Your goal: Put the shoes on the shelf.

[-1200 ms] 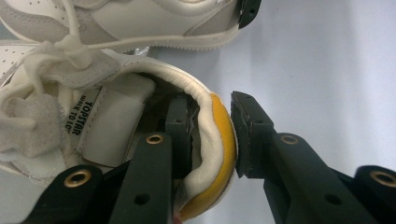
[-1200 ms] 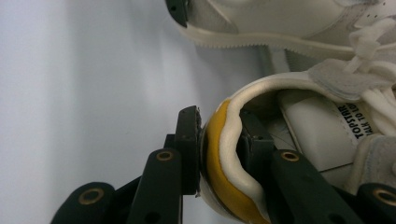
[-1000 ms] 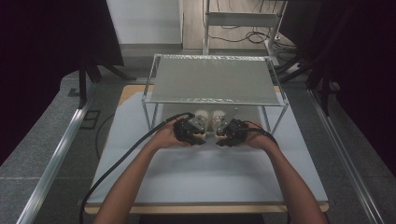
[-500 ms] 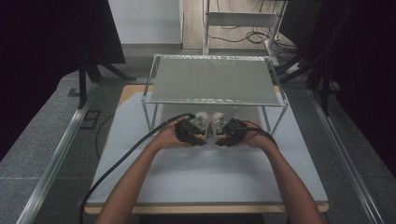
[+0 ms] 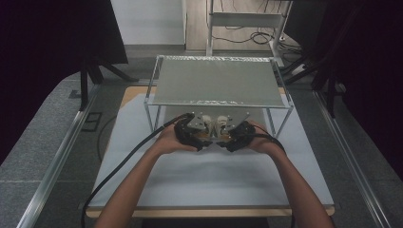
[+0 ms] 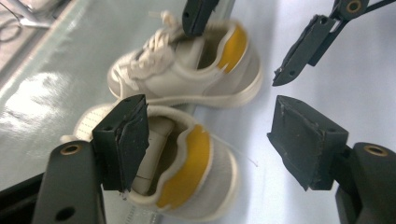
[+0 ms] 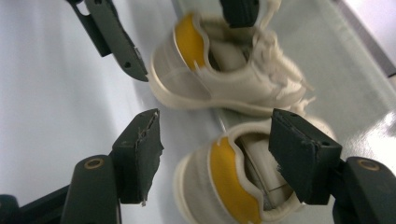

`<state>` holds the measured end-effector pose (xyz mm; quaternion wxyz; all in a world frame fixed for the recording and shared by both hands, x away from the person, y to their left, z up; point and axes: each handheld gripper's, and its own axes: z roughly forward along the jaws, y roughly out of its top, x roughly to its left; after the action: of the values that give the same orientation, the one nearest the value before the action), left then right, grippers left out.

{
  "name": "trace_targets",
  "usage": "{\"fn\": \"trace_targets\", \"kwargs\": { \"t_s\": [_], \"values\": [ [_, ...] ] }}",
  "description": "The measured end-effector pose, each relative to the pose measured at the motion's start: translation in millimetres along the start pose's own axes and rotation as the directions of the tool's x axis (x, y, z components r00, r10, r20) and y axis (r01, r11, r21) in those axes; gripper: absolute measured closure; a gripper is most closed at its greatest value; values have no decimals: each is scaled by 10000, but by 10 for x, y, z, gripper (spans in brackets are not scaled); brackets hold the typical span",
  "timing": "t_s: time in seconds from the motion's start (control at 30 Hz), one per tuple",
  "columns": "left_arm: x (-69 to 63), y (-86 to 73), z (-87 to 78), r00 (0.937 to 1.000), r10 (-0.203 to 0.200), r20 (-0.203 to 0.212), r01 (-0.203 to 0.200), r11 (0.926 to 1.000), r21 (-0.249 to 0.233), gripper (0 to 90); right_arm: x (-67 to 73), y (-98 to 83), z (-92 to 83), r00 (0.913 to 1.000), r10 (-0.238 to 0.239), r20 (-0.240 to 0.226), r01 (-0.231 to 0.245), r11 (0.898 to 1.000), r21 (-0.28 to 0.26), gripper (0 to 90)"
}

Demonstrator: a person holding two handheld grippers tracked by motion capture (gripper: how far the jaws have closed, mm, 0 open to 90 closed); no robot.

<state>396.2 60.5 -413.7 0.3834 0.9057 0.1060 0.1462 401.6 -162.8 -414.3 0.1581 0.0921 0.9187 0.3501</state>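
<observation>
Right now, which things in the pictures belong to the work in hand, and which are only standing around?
Part of the work:
- left shoe
- right shoe
- left gripper, open, jaws have just been opening
- right gripper, open, jaws have just been opening

Only standing around:
- metal shelf rack
- white table
- cables on the floor

— What stands at the centre of the high view?
— A metal-framed rack [image 5: 218, 83] with a pale flat top, on thin legs, resting on the bench [image 5: 157, 185], which is covered by a white sheet.
— And around the bench?
— Grey floor on both sides, with a metal rail [image 5: 59, 164] running up the left of the frame and another [image 5: 349, 164] up the right.
— Anything further back?
— At top centre, a pale stand [image 5: 247, 20] with loose cables [image 5: 249, 37] on the floor under it. The upper corners are dark.
</observation>
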Motion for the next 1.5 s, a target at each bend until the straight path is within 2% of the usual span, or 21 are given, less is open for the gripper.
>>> {"fn": "trace_targets", "kwargs": {
  "t_s": [0.17,0.3,0.37,0.4,0.47,0.5,0.53,0.57,0.6,0.77,0.83,0.87,0.9,0.97,1.03,1.1,1.17,1.23,1.3,1.4,1.5],
  "values": [
    [-171,-50,-202,9977,-660,-152,652,9967,-476,313,138,-42,-168,9996,157,231,-141,9978,-646,358],
    [-296,-139,-302,9906,-1284,-468,1254,9901,-636,367,269,-110,-272,9976,402,556,-349,9950,-935,374],
    [-408,-229,-358,9800,-1749,-946,1668,9821,-878,463,402,-222,-347,9911,959,920,-840,9885,-1255,390],
    [-485,-305,-382,9667,-2192,-1323,2089,9740,-874,489,450,-270,-368,9872,1212,1037,-1061,9844,-1401,410],
    [-555,-405,-412,9492,-2873,-1285,2754,9558,-1027,582,551,-377,-412,9812,1597,1083,-1403,9758,-1677,455],
    [-555,-405,-412,9492,-2873,-1285,2754,9558,-1027,610,551,-377,-412,9812,1597,1083,-1403,9758,-1677,455],
    [-605,-479,-430,9330,-3378,-1242,3246,9388,-1152,610,594,-419,-425,9789,1717,1112,-1505,9726,-1773,490],
    [-626,-514,-434,9247,-3611,-1206,3476,9300,-1193,674,663,-501,-438,9746,1924,1143,-1689,9674,-1885,547],
    [-677,-587,-420,9105,-3915,-1331,3773,9182,-1203,745,727,-591,-430,9642,2287,1338,-2020,9613,-1874,620],
    [-696,-668,-270,8989,-4155,-1389,4081,9095,-796,833,785,-782,-315,9447,2858,1608,-2617,9526,-1552,803],
    [-686,-675,-251,8973,-4183,-1409,4116,9083,-753,851,768,-809,-289,9420,2985,1535,-2763,9492,-1503,833],
    [-629,-707,-198,8859,-4370,-1555,4312,8994,-711,852,742,-824,-263,9388,3058,1586,-2837,9475,-1476,876],
    [-629,-707,-198,8859,-4370,-1555,4312,8994,-711,854,742,-824,-263,9388,3058,1586,-2837,9475,-1476,876],
    [-539,-751,-139,8676,-4726,-1544,4661,8813,-780,863,688,-821,-240,9262,3270,1879,-2990,9403,-1622,892],
    [-482,-764,-105,8565,-4982,-1349,4890,8669,-973,877,637,-822,-205,9164,3450,2028,-3137,9339,-1713,893],
    [-426,-776,-74,8418,-5283,-1107,5167,8481,-1174,883,592,-822,-161,9101,3567,2111,-3246,9301,-1720,894],
    [-382,-787,-38,8291,-5469,-1159,5347,8363,-1214,886,550,-811,-109,9055,3692,2092,-3374,9254,-1726,893],
    [-343,-802,-9,8246,-5543,-1126,5415,8312,-1261,885,520,-785,-68,9038,3763,2040,-3428,9217,-1815,893],
    [-332,-805,-1,8240,-5555,-1115,5416,8301,-1325,881,496,-752,-41,8974,4001,1859,-3633,9093,-2029,893],
    [-312,-785,15,8197,-5643,-986,5491,8230,-1454,879,475,-710,-10,8948,3972,2039,-3572,9108,-2071,894],
    [-297,-745,35,8267,-5547,-942,5399,8292,-1449,881,438,-661,17,8915,4028,2071,-3619,9085,-2091,894]
  ]
}}
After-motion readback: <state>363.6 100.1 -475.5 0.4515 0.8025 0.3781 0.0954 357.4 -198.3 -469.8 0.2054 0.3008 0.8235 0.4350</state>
